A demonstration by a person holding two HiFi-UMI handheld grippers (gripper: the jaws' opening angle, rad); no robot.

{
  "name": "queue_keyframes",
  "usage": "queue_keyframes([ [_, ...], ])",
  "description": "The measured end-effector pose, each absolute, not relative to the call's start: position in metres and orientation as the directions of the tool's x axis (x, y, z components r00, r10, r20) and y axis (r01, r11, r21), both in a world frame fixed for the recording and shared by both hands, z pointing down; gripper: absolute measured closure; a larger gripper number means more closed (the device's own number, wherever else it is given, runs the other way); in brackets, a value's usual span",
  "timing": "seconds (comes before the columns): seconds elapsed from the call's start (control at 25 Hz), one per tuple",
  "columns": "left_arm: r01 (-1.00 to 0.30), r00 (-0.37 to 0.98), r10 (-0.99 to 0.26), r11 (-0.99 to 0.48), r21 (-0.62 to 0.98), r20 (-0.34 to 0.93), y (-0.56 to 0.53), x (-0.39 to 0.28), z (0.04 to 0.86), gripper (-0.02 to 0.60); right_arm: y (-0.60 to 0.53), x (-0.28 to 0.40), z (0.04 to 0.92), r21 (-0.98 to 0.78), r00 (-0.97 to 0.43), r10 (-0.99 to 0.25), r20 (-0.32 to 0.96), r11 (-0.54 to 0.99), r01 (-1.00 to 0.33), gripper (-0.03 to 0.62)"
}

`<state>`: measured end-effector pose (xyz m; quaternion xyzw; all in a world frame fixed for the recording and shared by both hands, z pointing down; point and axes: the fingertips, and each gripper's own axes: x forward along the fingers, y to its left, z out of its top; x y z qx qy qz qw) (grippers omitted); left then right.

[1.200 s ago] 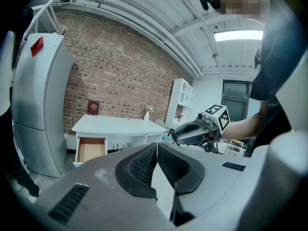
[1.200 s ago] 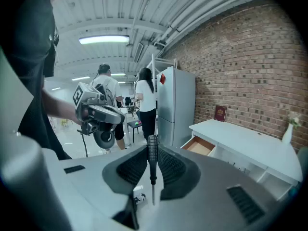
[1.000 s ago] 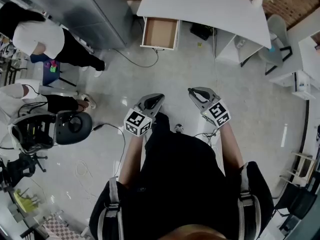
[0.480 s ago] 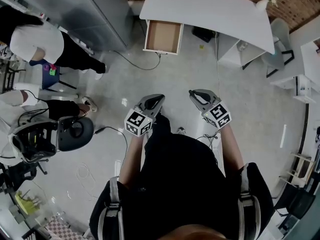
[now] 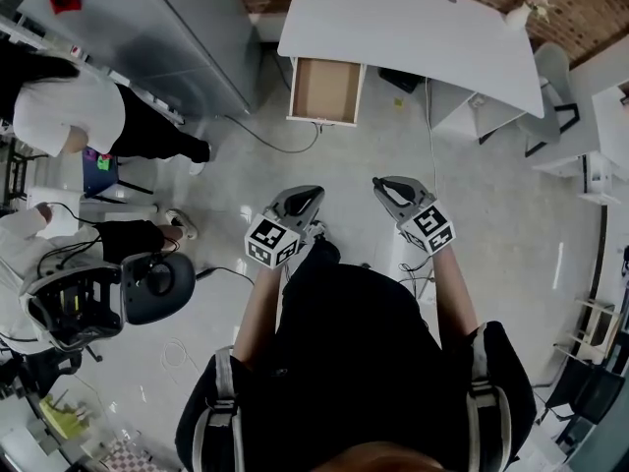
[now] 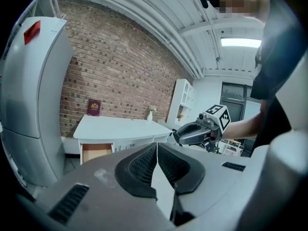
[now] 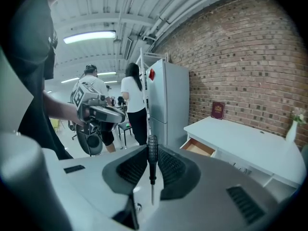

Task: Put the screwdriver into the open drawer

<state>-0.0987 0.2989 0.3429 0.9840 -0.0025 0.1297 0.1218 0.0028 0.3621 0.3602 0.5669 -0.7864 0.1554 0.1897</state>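
A white desk (image 5: 413,23) stands against the brick wall, and its wooden drawer (image 5: 327,88) is pulled open and looks empty. My right gripper (image 5: 381,183) is held above the floor, well short of the desk, shut on a black-handled screwdriver (image 7: 151,148). The handle is upright between the jaws with the shaft pointing down. My left gripper (image 5: 312,195) hovers beside it at the same height, its jaws shut on nothing. The drawer (image 7: 198,148) shows ahead in the right gripper view and also in the left gripper view, drawer (image 6: 96,152).
A tall grey fridge (image 5: 187,28) stands left of the desk. Two people (image 5: 74,101) are at the far left, near a black office chair (image 5: 147,283). Cables (image 5: 260,136) trail over the floor. White shelving (image 5: 590,155) is on the right.
The whole view has shifted forward: desk and open drawer sit lower in the head view, the chair has slid back. Both grippers keep their pose and grip.
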Motion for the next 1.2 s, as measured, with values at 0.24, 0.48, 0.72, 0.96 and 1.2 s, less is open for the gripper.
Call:
queue_keyframes([
  [0.24,-0.016,0.965,0.044,-0.973,0.229,0.258,0.254,-0.102,0.343,0.565,0.323,0.003,0.361,-0.023,-0.254,-0.845,0.471,0.276,-0.961,0.471],
  [0.48,0.004,0.958,0.064,-0.978,0.211,0.279,0.225,-0.112,0.350,0.565,0.293,-0.010,0.366,-0.028,-0.241,-0.855,0.459,0.257,-0.966,0.471],
  [0.72,0.008,0.956,0.068,-0.978,0.207,0.287,0.202,-0.124,0.356,0.565,0.271,-0.022,0.376,-0.036,-0.239,-0.855,0.460,0.251,-0.967,0.471],
  [0.96,0.015,0.958,0.072,-0.979,0.202,0.278,0.187,-0.132,0.357,0.565,0.257,-0.032,0.379,-0.023,-0.231,-0.855,0.464,0.249,-0.968,0.471],
  [1.2,0.026,0.959,0.085,-0.976,0.214,0.271,0.186,-0.139,0.364,0.565,0.256,-0.039,0.384,-0.013,-0.221,-0.849,0.481,0.245,-0.969,0.471],
])
